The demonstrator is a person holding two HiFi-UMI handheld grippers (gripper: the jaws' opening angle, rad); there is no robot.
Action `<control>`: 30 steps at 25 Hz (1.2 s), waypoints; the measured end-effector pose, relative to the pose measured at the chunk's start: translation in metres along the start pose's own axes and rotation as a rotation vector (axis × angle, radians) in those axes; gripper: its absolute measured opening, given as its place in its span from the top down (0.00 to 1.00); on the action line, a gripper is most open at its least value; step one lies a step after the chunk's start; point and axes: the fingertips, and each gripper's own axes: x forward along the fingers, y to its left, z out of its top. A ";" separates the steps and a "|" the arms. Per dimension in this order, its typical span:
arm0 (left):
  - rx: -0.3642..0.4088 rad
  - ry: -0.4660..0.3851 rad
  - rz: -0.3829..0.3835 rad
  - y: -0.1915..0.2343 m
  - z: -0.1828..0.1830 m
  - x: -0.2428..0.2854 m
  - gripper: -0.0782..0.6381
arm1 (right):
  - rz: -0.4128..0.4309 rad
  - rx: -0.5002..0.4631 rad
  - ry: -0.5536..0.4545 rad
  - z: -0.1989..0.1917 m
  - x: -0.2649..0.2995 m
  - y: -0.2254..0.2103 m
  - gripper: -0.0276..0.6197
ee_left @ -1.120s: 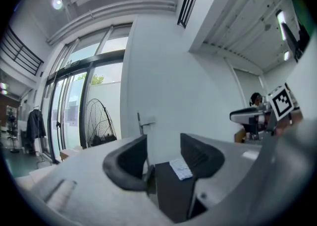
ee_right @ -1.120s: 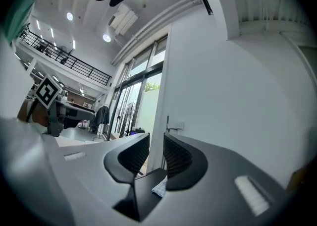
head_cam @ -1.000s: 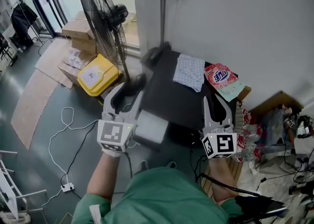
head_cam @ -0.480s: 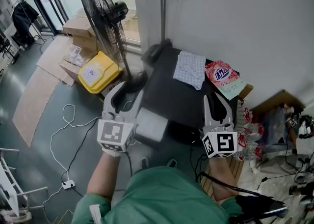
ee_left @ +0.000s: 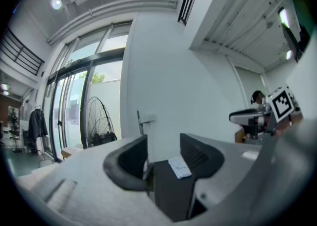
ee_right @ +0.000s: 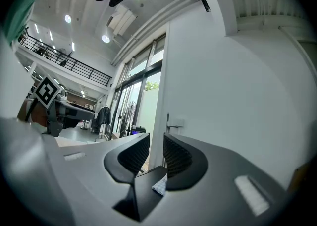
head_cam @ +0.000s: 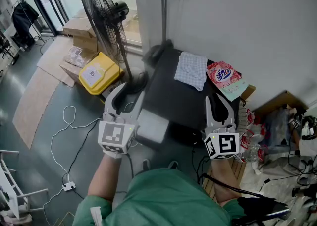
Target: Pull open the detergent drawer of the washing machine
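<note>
Drawer (head_cam: 151, 128) juts from washer (head_cam: 183, 101) front, near-left corner; pull looks done or nearly so.
Left gripper (head_cam: 130, 91) just left of drawer, jaws narrowly apart, empty.
Right gripper (head_cam: 218, 102) near washer's right, jaws almost together, empty.
Next, if drawer short of full travel: regrip its front, pull straight toward near side.

Workshop hall: cartons (head_cam: 79, 28), cables (head_cam: 69, 126), pedestal fan (head_cam: 101, 9)

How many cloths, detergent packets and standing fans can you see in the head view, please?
cloth: 1
detergent packet: 1
standing fan: 1
Total: 3
</note>
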 end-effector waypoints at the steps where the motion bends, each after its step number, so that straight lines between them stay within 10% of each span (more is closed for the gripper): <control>1: 0.000 0.000 0.001 0.000 0.000 0.000 0.61 | 0.001 -0.001 0.000 0.000 0.000 0.000 0.82; 30: -0.010 0.015 -0.010 0.006 -0.009 0.002 0.61 | 0.011 0.001 0.012 -0.005 0.006 0.008 0.83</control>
